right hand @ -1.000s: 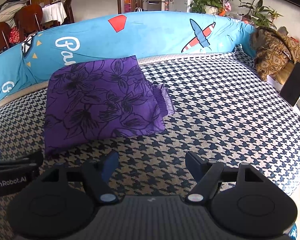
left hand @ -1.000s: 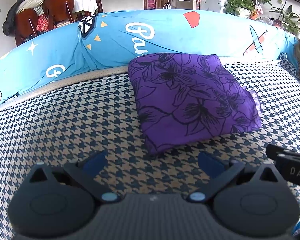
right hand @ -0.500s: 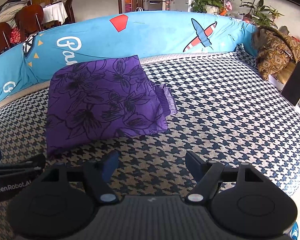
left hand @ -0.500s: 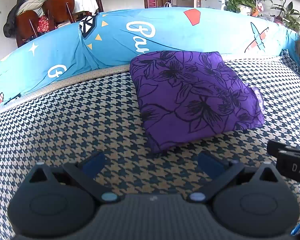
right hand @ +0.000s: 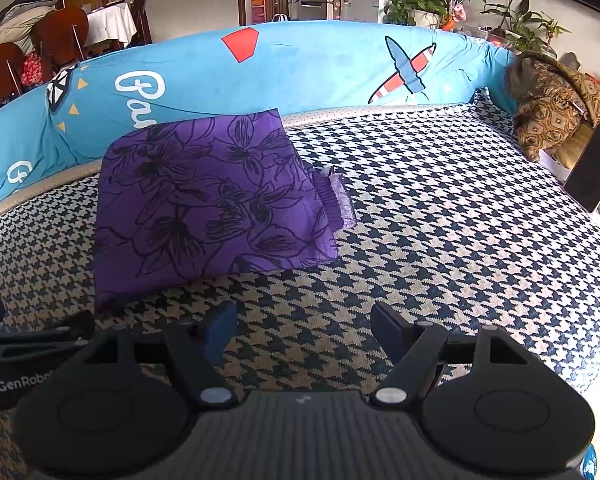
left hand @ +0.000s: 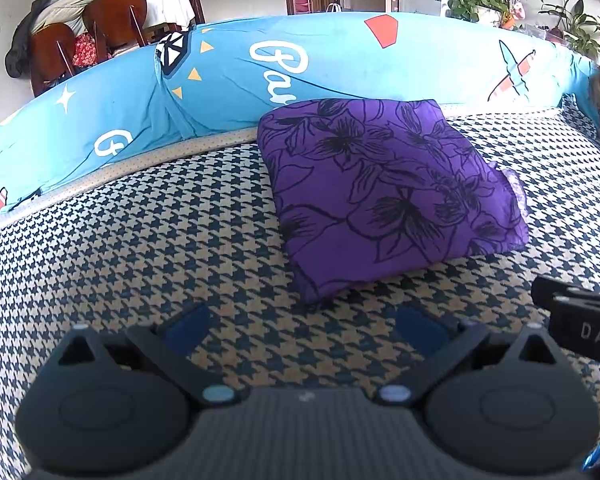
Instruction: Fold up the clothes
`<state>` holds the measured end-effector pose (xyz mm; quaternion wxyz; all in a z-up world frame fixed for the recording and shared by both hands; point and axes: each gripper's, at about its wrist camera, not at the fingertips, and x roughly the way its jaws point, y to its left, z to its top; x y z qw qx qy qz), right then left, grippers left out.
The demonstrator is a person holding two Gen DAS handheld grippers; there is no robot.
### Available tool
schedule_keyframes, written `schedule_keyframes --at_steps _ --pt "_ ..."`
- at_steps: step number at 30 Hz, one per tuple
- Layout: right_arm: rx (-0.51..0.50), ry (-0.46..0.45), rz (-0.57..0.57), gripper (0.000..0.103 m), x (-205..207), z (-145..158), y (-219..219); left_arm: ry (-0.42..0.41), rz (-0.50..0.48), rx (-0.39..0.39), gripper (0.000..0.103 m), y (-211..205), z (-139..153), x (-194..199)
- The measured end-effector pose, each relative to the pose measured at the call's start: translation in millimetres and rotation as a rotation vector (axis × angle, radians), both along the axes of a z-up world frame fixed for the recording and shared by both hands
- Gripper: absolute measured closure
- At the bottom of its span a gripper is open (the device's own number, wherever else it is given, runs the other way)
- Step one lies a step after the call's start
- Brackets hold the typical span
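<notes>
A purple garment with black flower outlines (left hand: 384, 192) (right hand: 208, 200) lies folded into a rough rectangle on the houndstooth sofa seat (left hand: 140, 248) (right hand: 440, 220), its far edge against the blue backrest. A gathered cuff sticks out at its right side (right hand: 338, 200). My left gripper (left hand: 304, 324) hovers just short of the garment's near corner, open and empty. My right gripper (right hand: 304, 328) is also open with nothing between its fingers, near the garment's front edge. Each gripper shows at the edge of the other's view.
A blue printed cover (left hand: 300, 72) (right hand: 300, 68) drapes the sofa back. A brown patterned cushion (right hand: 552, 108) and a dark tablet (right hand: 592, 168) sit at the sofa's right end. Chairs, a dining table and potted plants stand behind the sofa.
The garment sits very slightly differently in both views, from a small drift of the cameras. Both grippers stay open and the garment lies untouched.
</notes>
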<state>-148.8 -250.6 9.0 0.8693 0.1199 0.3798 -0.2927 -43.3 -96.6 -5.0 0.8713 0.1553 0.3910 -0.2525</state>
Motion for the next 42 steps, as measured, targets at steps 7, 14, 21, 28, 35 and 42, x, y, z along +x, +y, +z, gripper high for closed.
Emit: schedule_keyframes --at_steps 7,14,21,28,35,42 --pt "0.002 -0.001 0.001 0.029 0.2 -0.3 0.4 0.004 0.003 0.002 0.0 0.2 -1.6 0.6" --pt "0.003 -0.002 0.003 0.029 -0.4 0.0 0.2 0.005 0.002 0.002 0.0 0.2 -1.7 0.3" --pt "0.003 -0.002 0.003 0.029 0.1 0.5 0.5 0.001 0.003 0.001 0.0 0.9 -0.6 0.3" --pt "0.003 -0.002 0.001 0.029 0.4 0.5 1.4 -0.005 0.001 -0.001 0.0 0.7 0.2 0.4" --pt "0.003 -0.002 0.001 0.029 0.5 -0.1 1.6 -0.007 0.0 0.001 0.0 0.4 0.3 -0.1" --pt "0.004 0.0 0.001 0.029 0.8 -0.3 0.9 -0.007 0.002 0.002 0.0 0.4 0.4 -0.2"
